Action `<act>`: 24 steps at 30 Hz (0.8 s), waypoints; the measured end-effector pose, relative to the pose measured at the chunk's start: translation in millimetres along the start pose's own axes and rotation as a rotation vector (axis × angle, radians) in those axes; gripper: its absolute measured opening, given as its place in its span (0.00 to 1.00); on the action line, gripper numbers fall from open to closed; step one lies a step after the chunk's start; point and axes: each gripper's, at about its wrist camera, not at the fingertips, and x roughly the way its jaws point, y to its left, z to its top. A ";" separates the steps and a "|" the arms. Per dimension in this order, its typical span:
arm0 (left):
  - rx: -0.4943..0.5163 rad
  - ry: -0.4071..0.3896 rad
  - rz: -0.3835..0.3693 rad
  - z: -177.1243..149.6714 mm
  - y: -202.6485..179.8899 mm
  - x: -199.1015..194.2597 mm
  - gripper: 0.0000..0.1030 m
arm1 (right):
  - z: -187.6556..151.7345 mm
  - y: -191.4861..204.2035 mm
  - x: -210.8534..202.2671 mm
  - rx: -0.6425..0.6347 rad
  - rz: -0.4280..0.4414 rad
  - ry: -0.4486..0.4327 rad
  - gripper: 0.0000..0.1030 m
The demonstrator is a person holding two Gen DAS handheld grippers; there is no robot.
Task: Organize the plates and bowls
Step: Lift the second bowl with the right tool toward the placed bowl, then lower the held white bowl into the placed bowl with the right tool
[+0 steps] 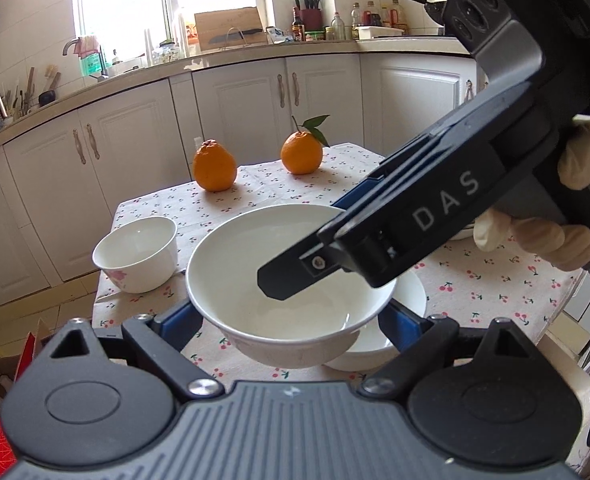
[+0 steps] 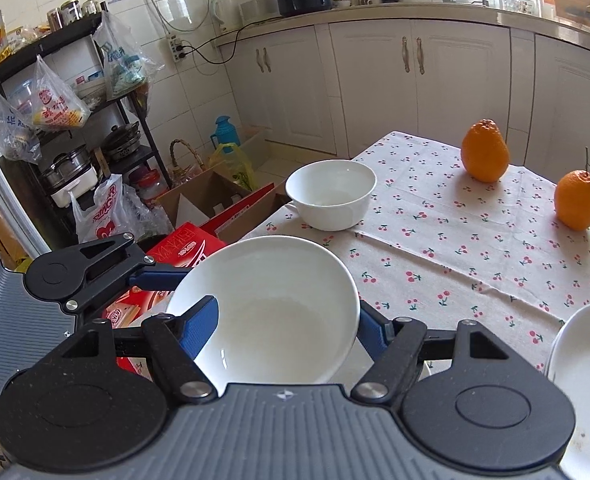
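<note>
A large white bowl [image 1: 279, 256] [image 2: 271, 304] hangs above the cherry-print tablecloth [image 1: 495, 288], with both grippers on it. My left gripper [image 1: 291, 316] clamps it from both sides low on its wall with its blue pads [image 1: 177, 320]. In the right wrist view one left finger [image 2: 155, 276] meets the bowl's left edge. My right gripper [image 2: 287, 324] [image 1: 307, 244] reaches in from the right and is shut on the bowl's wall, one finger inside and one outside. Another white bowl [image 1: 375, 344] sits on the table just beneath. A small white bowl with a pink flower [image 1: 135, 254] [image 2: 331, 194] stands near the table's left edge.
Two oranges [image 1: 214, 166] [image 1: 302, 153] sit at the far side of the table. White plates [image 2: 587, 360] lie at the right edge of the right wrist view. Cardboard boxes [image 2: 215, 200] and bags crowd the floor left of the table. White cabinets [image 1: 255, 92] run behind.
</note>
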 end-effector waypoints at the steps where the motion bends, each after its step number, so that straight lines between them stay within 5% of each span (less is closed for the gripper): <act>1: 0.001 -0.002 -0.009 1.1 -2.1 2.3 0.91 | -1.5 -2.8 -2.5 0.008 -0.008 -0.002 0.76; 12: -0.024 0.027 -0.110 0.7 -17.8 32.8 0.91 | -20.3 -28.6 -13.3 0.076 -0.085 0.012 0.76; 24: -0.037 0.069 -0.125 -1.8 -20.4 47.1 0.91 | -30.5 -39.3 -3.6 0.112 -0.098 0.040 0.76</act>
